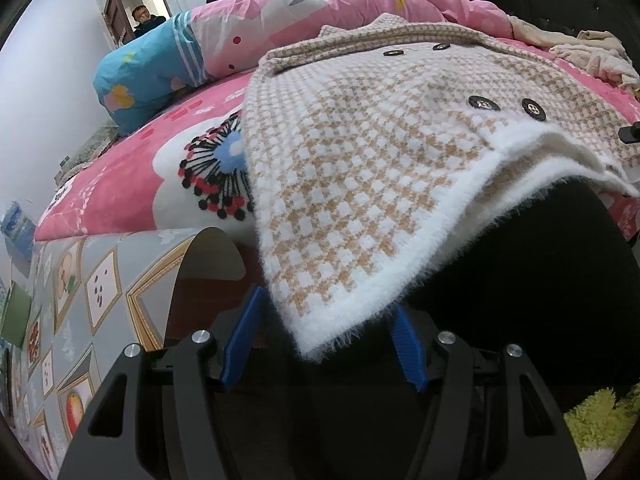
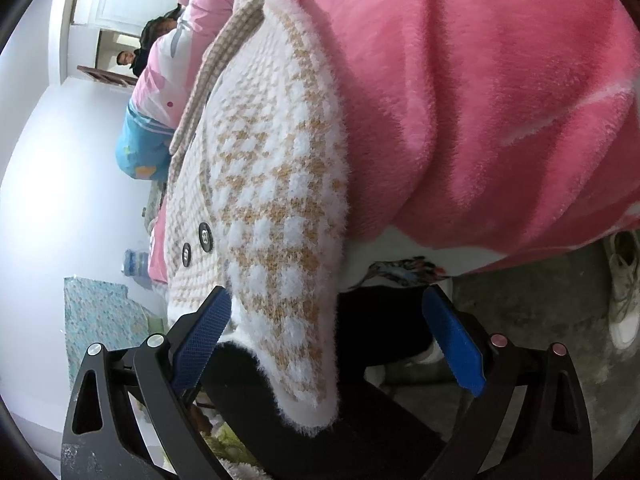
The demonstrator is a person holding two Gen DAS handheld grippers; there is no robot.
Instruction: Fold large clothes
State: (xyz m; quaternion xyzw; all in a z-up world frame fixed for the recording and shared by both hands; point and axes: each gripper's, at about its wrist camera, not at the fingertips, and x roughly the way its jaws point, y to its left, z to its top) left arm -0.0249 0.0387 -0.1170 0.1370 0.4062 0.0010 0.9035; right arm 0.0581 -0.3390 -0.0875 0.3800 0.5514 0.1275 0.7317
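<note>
The fuzzy tan-and-white checked coat (image 1: 360, 152) was spread across the pink bed blanket (image 1: 132, 184), filling the middle of the left view, black buttons (image 1: 531, 109) toward the right. Its white-trimmed hem hung over the bed's edge at the bottom centre of both frames. The left tool (image 1: 324, 344) was wide open, one hem corner drooping down between its blue pads (image 1: 242, 344), not pinched. The right tool (image 2: 328, 344) was wide open as well, the other hem corner (image 2: 304, 380) dangling between its pads and brushing the left one (image 2: 200, 336). Further out: a rolled pink and blue quilt (image 1: 168, 68) in the upper left, a person in the doorway (image 1: 144, 20) behind it, and a white sneaker (image 2: 624, 292) on the floor at the right edge.
</note>
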